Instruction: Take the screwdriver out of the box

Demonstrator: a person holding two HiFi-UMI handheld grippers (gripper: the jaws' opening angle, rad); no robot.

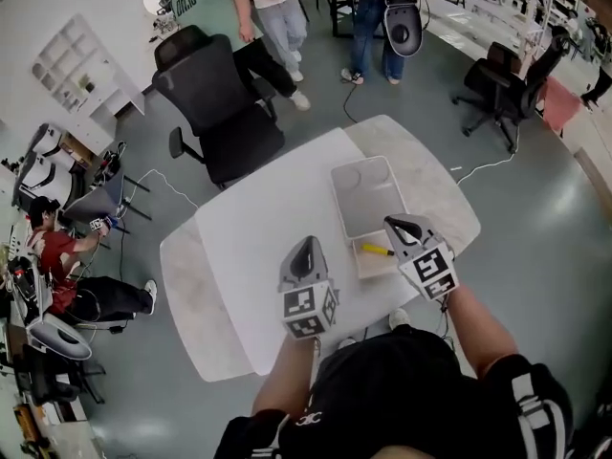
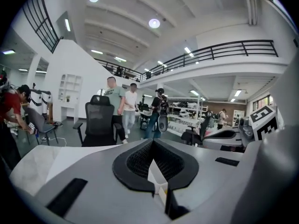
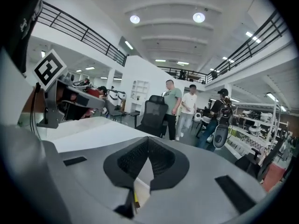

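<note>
Two closed grippers over the desk, screwdriver lying in its box.

Head view: the left gripper [image 1: 308, 251] and right gripper [image 1: 404, 228] hover above the white desk [image 1: 253, 242], each with jaws together and empty. The yellow-handled screwdriver [image 1: 376, 250] lies inside the open box [image 1: 371, 269], just left of the right gripper's tip, and the lid [image 1: 365, 197] lies flat behind it. The left gripper is off to the box's left. Left gripper view: the left gripper [image 2: 155, 171] has its jaws meeting, and a white box corner shows through the notch. A black office chair [image 2: 99, 121] stands beyond. Right gripper view: the right gripper [image 3: 145, 171] is likewise shut on nothing, with a thin yellow sliver visible low in the slit.
</note>
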